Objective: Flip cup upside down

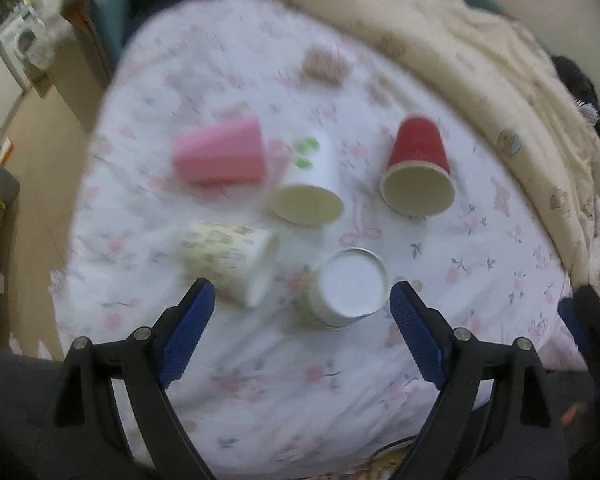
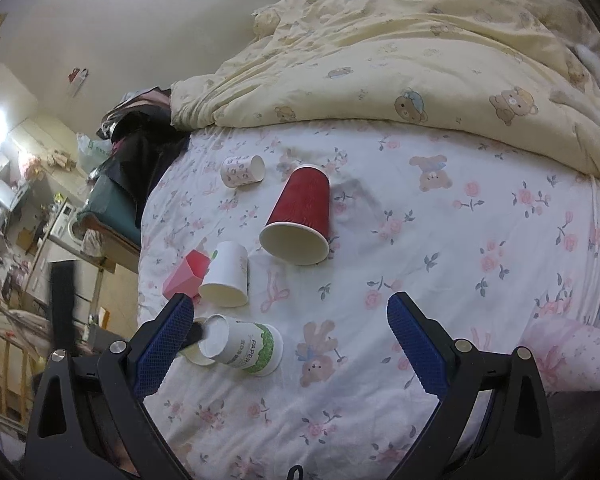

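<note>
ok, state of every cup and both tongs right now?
red cup: on its side, mouth toward camera
plain white cup: on its side, mouth toward camera
pink cup: on its side
green-print paper cup: base showing, seems tipped
yellow floral cup: on its side
small patterned cup: on its side, far back
left tongs: open, empty
right tongs: open, empty

Cups crowd left: red cup (image 2: 300,216), white cup (image 2: 226,274); bare sheet (image 2: 480,240) right.
</note>
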`<state>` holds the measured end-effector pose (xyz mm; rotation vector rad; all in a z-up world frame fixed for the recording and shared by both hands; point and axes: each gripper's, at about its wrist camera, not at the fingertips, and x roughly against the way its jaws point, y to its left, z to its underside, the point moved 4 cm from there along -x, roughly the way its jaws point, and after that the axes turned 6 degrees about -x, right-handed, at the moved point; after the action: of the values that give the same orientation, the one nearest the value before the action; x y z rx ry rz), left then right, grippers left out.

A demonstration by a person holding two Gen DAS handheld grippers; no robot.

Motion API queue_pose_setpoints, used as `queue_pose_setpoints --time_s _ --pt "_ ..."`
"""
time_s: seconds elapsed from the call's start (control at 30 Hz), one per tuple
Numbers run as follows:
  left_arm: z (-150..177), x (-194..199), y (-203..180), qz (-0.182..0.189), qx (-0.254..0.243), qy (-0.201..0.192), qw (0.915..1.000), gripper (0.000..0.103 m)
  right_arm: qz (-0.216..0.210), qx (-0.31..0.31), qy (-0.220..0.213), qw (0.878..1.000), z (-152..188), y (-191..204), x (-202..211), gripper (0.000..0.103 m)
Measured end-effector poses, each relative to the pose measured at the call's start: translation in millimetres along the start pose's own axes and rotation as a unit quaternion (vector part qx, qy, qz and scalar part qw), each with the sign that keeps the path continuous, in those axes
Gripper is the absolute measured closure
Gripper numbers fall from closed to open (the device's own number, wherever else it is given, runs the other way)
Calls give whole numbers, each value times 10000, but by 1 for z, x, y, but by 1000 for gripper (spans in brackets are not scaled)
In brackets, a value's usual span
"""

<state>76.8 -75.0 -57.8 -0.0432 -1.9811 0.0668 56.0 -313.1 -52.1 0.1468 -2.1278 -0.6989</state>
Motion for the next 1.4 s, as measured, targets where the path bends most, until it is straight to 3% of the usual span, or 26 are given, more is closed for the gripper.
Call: queue_pose_setpoints --time_s 0.2,0.33,0.67,0.73,0.97,1.4 --pt "25 56 36 -195 -110 -936 9954 16 100 826 -47 9965 18 31 5 3" --pt "46 80 49 -257 -163 -1221 9921 16 145 1372 -7 9904 37 53 12 3" --pt "93 76 62 -417 -172 -1290 9906 13 198 1993 45 9797 98 76 23 3" --pt "96 72 62 -401 -187 -1398 9892 4 238 2052 43 9784 105 76 18 3" --pt "96 63 58 -391 -135 -1412 9891 2 455 2180 -123 9748 107 78 5 3" --pt "96 64 65 -381 27 -1400 9894 1 478 2255 -249 9727 105 81 5 3"
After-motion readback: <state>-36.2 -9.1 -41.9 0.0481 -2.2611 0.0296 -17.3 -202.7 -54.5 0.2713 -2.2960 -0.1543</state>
